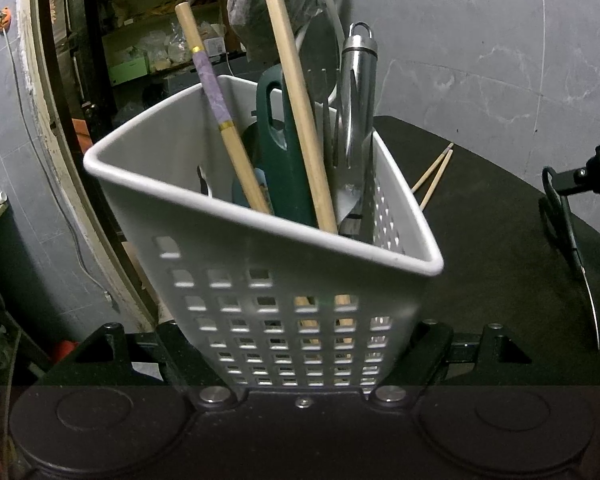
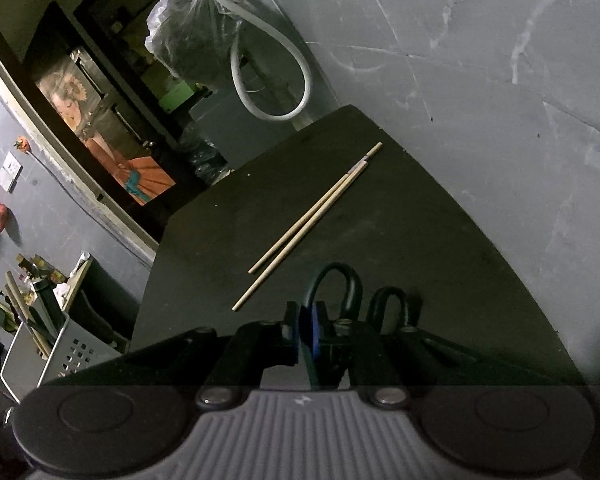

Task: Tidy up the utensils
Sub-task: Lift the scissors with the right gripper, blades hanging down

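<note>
The step in hand looked like loading the scissors [image 1: 572,236] into the white caddy [image 1: 260,240]. The left claw [image 1: 300,360] was clamped on the caddy's perforated lower wall, holding it tilted with its open top facing away and upward; wooden handles, a green-handled tool and a steel utensil already stood inside. The right claw [image 2: 320,340] was closed on the scissors at their black handle loops, which rose just ahead of its fingers, the blades hanging down over the dark table [image 2: 420,240]. In the left wrist view the scissors hung well to the right of the caddy, clear of its rim.

Two chopsticks [image 2: 312,216] lay side by side on the table ahead of the right claw, still to be gathered.

The next move probably called for carrying the scissors across to the caddy's mouth, blades downward, and finding a gap among the crowded handles before letting go. Both claws pointed forward and downward.
</note>
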Motion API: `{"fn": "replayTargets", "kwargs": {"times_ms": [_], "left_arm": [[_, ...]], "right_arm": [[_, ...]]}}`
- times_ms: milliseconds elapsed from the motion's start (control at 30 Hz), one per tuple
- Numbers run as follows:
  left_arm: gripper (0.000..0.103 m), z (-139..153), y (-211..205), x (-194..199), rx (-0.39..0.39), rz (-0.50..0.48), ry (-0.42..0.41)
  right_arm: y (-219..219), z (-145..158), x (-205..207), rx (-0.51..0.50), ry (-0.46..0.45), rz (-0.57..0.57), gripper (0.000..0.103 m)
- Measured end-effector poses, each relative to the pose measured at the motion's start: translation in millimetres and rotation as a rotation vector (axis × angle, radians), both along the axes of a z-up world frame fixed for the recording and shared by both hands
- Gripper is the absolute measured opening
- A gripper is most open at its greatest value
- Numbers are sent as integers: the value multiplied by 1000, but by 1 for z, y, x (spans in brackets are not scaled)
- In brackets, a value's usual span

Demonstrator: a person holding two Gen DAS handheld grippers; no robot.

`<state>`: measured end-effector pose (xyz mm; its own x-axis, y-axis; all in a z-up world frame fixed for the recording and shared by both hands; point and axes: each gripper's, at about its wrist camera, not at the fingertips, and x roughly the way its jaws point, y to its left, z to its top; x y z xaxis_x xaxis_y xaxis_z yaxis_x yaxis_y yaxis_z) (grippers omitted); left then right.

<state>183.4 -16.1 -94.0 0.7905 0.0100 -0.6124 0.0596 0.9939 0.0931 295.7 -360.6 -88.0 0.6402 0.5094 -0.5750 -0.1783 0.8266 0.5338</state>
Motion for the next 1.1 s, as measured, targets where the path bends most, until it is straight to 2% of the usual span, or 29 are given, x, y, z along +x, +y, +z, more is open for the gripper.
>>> {"fn": "replayTargets", "kwargs": {"times_ms": [267,600,800,1100], "left_arm": [[81,0,-3,-1,4,4,6],[81,-1,-3,-1,15,-3,13],[81,-1,-5,1,20,-7,17],[81,-1,-6,2,23,-4,17]], "right_arm": [[4,12,-13,92,-66,28,7],[-17,-10,-29,116,-12,-20,7],[-27,-13,-39,117,0,-40,7],[-2,6,-35,201,-67,71,7]]}}
